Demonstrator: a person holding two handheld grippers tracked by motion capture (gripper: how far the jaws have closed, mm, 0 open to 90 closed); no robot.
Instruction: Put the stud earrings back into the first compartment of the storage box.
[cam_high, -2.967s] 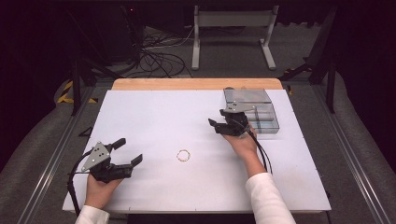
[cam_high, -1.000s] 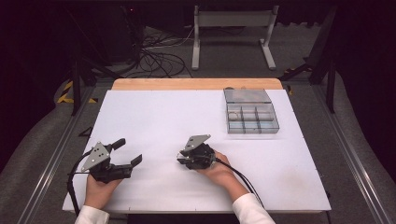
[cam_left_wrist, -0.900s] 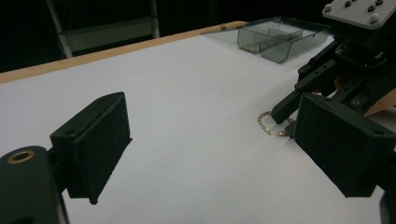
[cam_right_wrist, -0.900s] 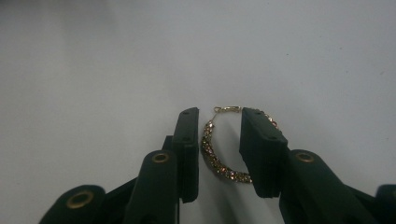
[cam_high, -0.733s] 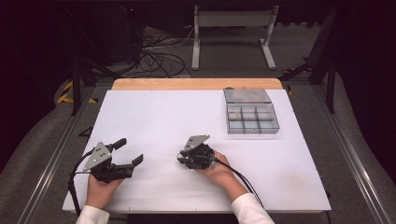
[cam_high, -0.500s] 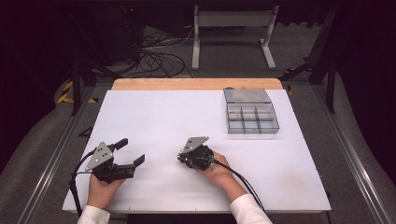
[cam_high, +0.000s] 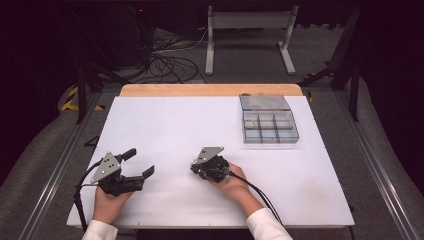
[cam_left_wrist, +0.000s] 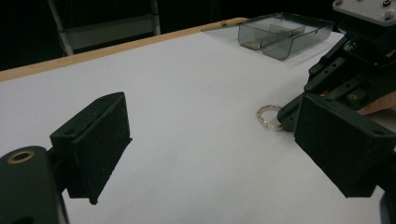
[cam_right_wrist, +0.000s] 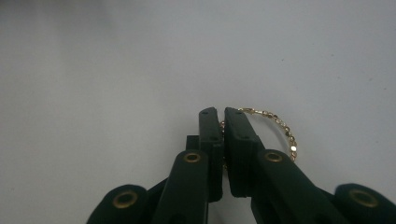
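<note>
A smoky clear compartment box (cam_high: 270, 126) is set on the white table (cam_high: 165, 120) near its far right edge, beside a wooden strip (cam_high: 210, 90). Black cables (cam_high: 170, 57) are seen on the floor beyond.

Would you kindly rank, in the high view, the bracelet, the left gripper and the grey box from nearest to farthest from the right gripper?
1. Bracelet: pinched in the right gripper.
2. Left gripper: to its left, jaws open.
3. Grey box: far right of the table.

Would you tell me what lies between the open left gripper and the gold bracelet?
Nothing: in the left gripper view, bare white table runs from the left gripper to the gold bracelet.
</note>
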